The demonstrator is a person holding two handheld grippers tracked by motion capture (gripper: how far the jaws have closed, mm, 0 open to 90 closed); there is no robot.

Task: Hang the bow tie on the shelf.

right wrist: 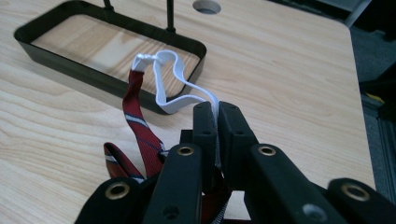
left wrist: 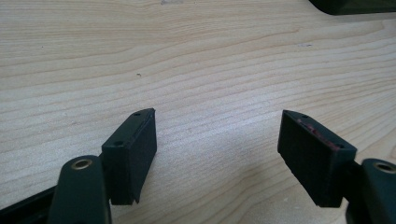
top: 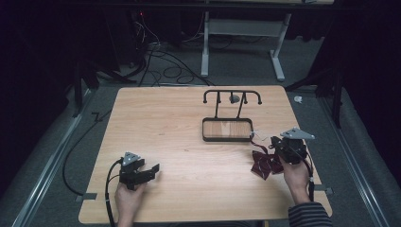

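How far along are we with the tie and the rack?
Done: the right gripper has shut on the white elastic strap of the red striped tie. In hand: the strap is raised, while much of the tie seems to lie bunched on the table. Left: probably hanging it on the black rack, whose hooks look bare. The left gripper is open, holding nothing.

The left gripper (top: 150,171) rests low near the tabletop's front edge with jaws apart, while the right gripper (right wrist: 216,122), raised near the right edge, is clamped tight.
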